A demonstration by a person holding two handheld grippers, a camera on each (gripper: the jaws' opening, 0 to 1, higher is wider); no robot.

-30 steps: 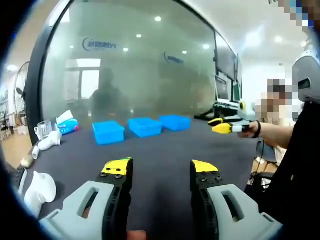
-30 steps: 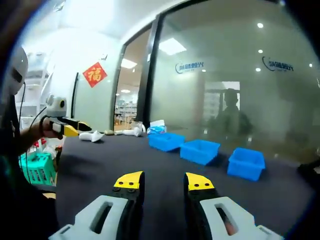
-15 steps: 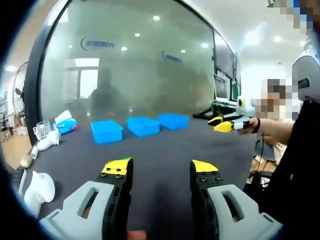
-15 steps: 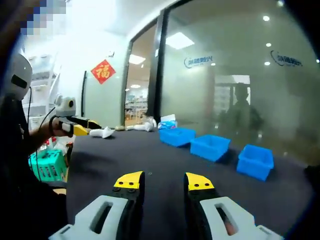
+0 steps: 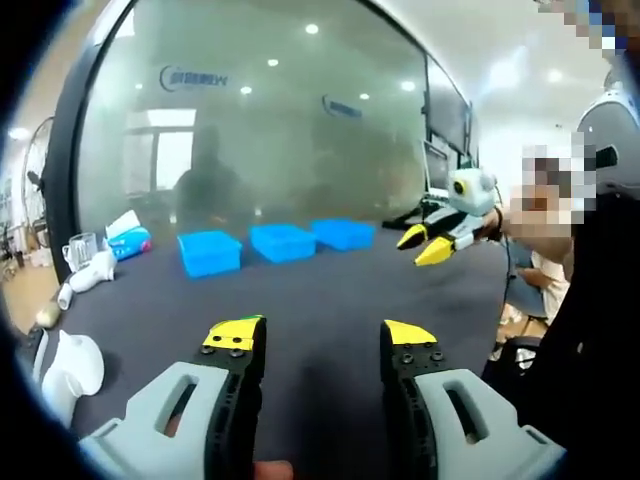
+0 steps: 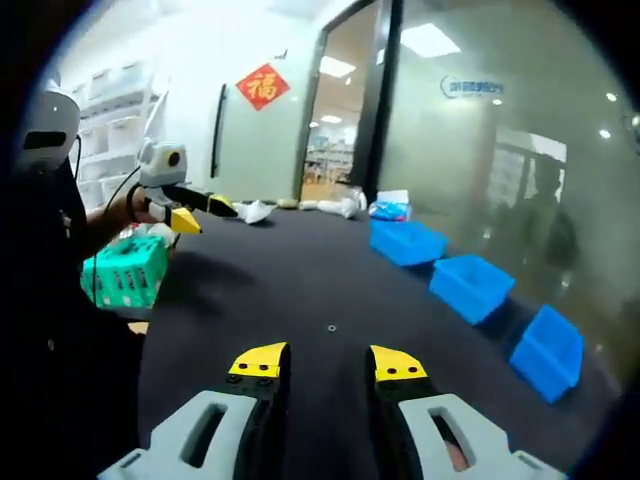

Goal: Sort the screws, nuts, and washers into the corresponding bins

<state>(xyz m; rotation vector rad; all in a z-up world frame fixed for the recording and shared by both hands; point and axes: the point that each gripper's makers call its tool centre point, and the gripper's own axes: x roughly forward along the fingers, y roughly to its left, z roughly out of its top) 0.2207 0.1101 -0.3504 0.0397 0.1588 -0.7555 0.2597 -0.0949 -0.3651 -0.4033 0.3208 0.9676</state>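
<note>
The sorting looks barely begun: both grippers hang above the dark table with nothing between their jaws, and none of the three blue bins can be seen to hold anything from these angles.

In the left gripper view, the left gripper rises from the bottom centre, its yellow-tipped jaws spread apart and empty. The three blue bins sit in a row across the middle of the frame: the left bin, the middle bin and the right bin, all well apart from the jaws. At the right edge of that frame the right gripper is held up in a hand, its jaws parted and empty. A white jug stands at the lower left, and a tissue pack lies further back on the left.

In the right gripper view, that gripper's released jaws rise from the bottom centre. Just above them, near the middle of the frame, a small dark speck lies on the table; it may be a nut or washer, but it is too small to tell. A green basket sits at the left.

The step in hand appears to be finding the first piece. The next move would call for lowering the right gripper over the speck, closing on it squarely, then carrying it to the matching bin.
</note>
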